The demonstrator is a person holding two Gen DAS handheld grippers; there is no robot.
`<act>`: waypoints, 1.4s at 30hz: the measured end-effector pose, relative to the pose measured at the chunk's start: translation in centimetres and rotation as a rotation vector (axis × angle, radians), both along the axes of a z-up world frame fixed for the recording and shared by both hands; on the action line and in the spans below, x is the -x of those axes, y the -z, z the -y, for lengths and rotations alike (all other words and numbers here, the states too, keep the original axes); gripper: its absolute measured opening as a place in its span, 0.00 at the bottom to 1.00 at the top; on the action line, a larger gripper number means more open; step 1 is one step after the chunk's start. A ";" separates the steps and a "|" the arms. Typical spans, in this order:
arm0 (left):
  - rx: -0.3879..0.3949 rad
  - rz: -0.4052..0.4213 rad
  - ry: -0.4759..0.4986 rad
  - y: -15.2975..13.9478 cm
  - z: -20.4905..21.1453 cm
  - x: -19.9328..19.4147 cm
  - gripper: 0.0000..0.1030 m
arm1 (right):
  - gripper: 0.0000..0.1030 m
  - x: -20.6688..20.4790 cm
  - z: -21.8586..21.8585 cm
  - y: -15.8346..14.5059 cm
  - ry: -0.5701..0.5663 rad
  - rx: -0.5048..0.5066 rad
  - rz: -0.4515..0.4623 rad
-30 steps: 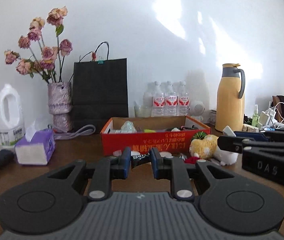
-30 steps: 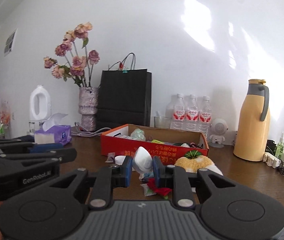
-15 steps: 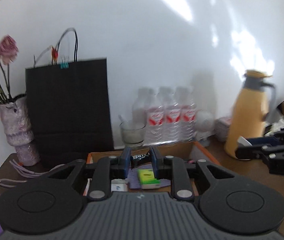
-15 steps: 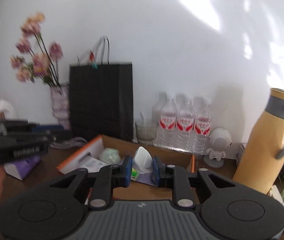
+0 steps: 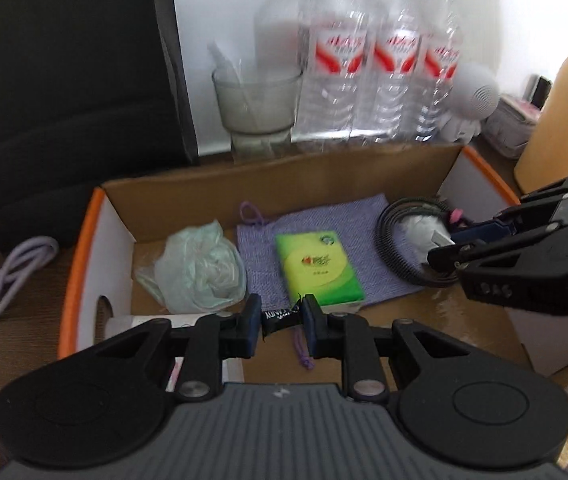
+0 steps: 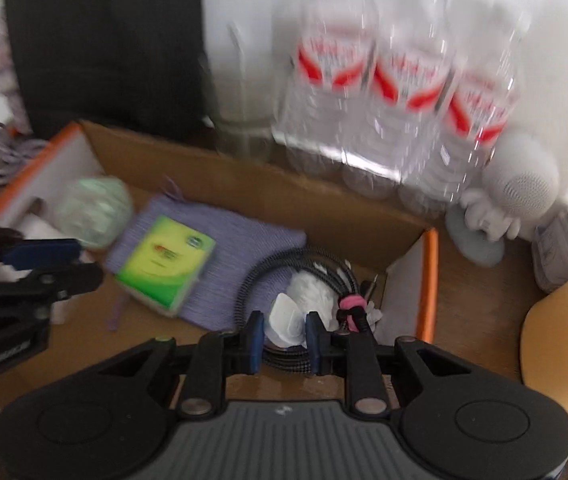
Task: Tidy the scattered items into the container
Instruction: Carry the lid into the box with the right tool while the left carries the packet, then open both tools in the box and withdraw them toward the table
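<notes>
Two grippers hung over the cardboard box [image 5: 275, 184], the left gripper [image 5: 281, 316] clamped on a black candy wrapper [image 5: 279, 315] and the right gripper [image 6: 281, 336] on a white shell-like piece [image 6: 286, 318], neither yet dropped beside the green packet [image 5: 318, 268] already inside.

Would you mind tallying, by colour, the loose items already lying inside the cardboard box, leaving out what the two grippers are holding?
Green: 2 (crumpled bag, tissue pack)
Purple: 1 (woven cloth)
Black: 1 (coiled cable)
White: 1 (crumpled paper)
Total: 5
</notes>
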State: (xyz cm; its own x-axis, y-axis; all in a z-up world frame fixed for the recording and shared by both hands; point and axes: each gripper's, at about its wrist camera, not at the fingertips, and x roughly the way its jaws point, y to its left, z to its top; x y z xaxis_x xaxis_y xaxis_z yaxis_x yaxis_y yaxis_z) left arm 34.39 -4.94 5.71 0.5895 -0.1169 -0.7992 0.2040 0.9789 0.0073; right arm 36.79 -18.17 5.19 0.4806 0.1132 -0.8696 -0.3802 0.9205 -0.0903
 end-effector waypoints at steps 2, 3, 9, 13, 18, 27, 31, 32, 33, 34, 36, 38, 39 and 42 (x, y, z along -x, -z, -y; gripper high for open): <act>-0.001 -0.024 0.024 0.1 0.0 -0.5 0.23 | 0.21 -0.4 -0.3 0.8 0.004 0.016 -0.019; -0.002 -0.035 0.033 0.2 0.1 -0.7 0.24 | 0.21 -0.5 -0.3 0.7 0.010 0.012 -0.021; -0.024 -0.048 -0.002 -0.1 0.1 -1.2 0.32 | 0.39 -0.4 0.8 -1.6 0.067 -0.026 0.001; -0.019 -0.039 -0.048 -2.2 -0.9 -0.3 0.40 | 0.46 0.5 1.5 -3.8 0.095 -0.052 0.014; -0.024 -0.016 -0.100 -5.6 -1.9 1.8 0.54 | 0.55 2.9 2.2 -6.7 0.095 -0.079 0.035; 0.011 0.572 -0.236 -9.7 -2.3 15.1 0.97 | 0.79 13.3 4.6 -11.2 0.165 -0.250 0.492; 0.008 0.735 -0.237 -9.1 -1.6 19.8 0.97 | 0.93 19.3 4.8 -10.1 0.162 -0.336 0.790; 0.017 0.740 -0.228 -9.0 -1.7 20.3 0.97 | 0.92 19.8 4.5 -10.0 0.153 -0.321 0.782; 0.026 0.737 -0.222 -9.0 -1.9 20.8 0.97 | 0.92 20.2 4.2 -9.9 0.147 -0.309 0.769; 0.032 0.729 -0.222 -9.0 -2.1 21.1 0.97 | 0.92 20.6 4.1 -9.8 0.140 -0.306 0.762; 0.045 0.709 -0.232 -8.8 -2.7 22.2 0.99 | 0.92 22.0 3.8 -9.7 0.139 -0.313 0.755; 0.051 0.694 -0.240 -7.8 -3.4 24.6 1.00 | 0.92 24.3 3.8 -9.7 0.169 -0.337 0.750; 0.046 0.687 -0.246 -7.1 -3.7 26.2 1.00 | 0.92 26.0 3.9 -9.5 0.182 -0.351 0.750; 0.032 0.640 -0.267 -4.0 -4.2 31.7 1.00 | 0.92 32.4 3.8 -7.3 0.170 -0.367 0.739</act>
State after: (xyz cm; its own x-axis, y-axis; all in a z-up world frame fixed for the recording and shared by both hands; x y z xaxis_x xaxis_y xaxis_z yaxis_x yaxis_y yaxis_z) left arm 2.71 -0.76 9.72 0.9556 0.0800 -0.2837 -0.0786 0.9968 0.0166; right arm 4.41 -21.99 12.48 0.9479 0.2016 -0.2468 -0.1940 0.9795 0.0546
